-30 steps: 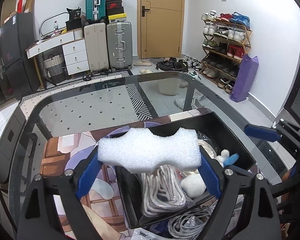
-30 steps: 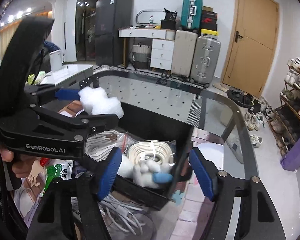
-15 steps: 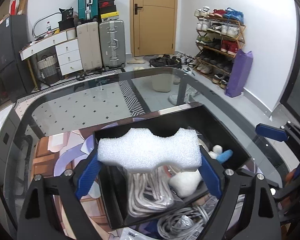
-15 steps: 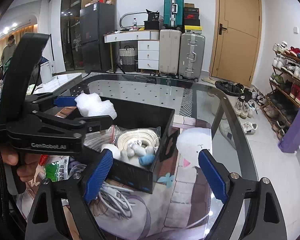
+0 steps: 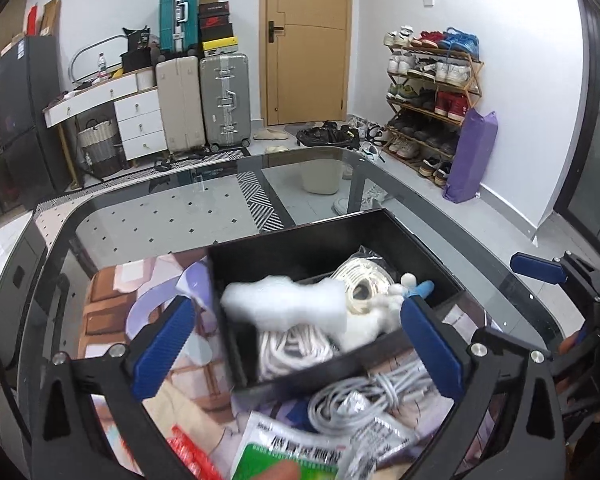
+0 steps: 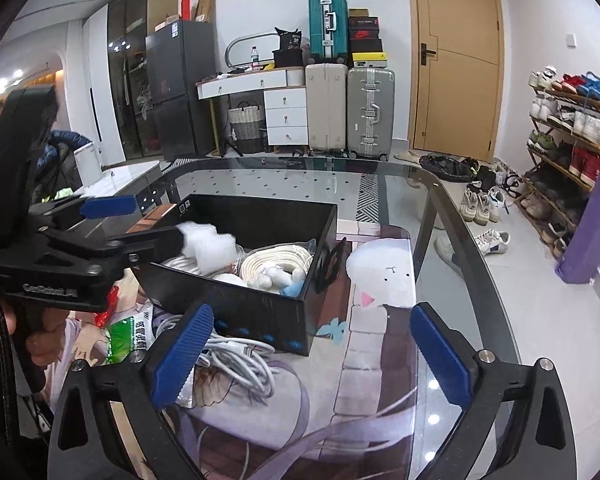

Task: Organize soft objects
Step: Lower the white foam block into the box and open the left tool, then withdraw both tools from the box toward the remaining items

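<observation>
A white foam block [image 5: 288,306] lies blurred over the white cord bundles inside the black box [image 5: 300,246], free of my fingers. My left gripper [image 5: 296,350] is open just above the box's near edge; it also shows in the right wrist view [image 6: 148,220], with the foam block [image 6: 210,248] beside its fingertip. The box [image 6: 260,312] also holds a coiled white cable [image 6: 276,260] and a small white plush toy [image 6: 274,278]. My right gripper [image 6: 312,356] is open and empty, to the right and in front of the box.
The box stands on a printed mat [image 6: 364,364] on a glass table [image 6: 300,178]. Loose grey cables [image 5: 364,398] and a green-and-white packet [image 5: 292,452] lie in front of the box. Something red [image 5: 188,454] lies left of the packet. The table edge runs close on the right.
My left gripper has opened and let go of the foam block, which has dropped into the box. My right gripper has drawn back from the box.
</observation>
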Demonstrator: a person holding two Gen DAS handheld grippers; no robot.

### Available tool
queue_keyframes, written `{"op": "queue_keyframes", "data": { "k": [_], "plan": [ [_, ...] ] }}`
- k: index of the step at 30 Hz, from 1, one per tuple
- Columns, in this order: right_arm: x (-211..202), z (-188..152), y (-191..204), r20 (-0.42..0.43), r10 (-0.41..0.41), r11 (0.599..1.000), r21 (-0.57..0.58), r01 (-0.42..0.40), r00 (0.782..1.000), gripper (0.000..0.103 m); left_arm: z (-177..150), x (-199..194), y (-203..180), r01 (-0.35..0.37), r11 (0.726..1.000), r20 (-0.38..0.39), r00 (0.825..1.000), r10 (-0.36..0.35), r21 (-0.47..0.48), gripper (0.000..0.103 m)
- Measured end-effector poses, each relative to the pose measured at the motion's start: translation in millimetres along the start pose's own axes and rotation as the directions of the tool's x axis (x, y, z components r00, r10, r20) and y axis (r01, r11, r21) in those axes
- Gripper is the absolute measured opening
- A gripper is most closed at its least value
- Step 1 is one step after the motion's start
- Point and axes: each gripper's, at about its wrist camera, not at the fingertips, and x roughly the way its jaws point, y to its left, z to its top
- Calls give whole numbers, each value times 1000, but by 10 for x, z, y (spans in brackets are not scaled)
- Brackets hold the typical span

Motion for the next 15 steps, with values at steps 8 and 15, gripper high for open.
{"op": "queue_keyframes", "data": {
  "k": [8,15],
  "plan": [
    [12,-113,36,-40,26,998,56,-24,999,102,-251,-294,205,-33,998,2,999,33,-46,103],
    [104,-255,190,-84,87,993,86,-80,993,102,-522,-376,352,-68,995,-29,997,67,-71,103]
  ]
}}
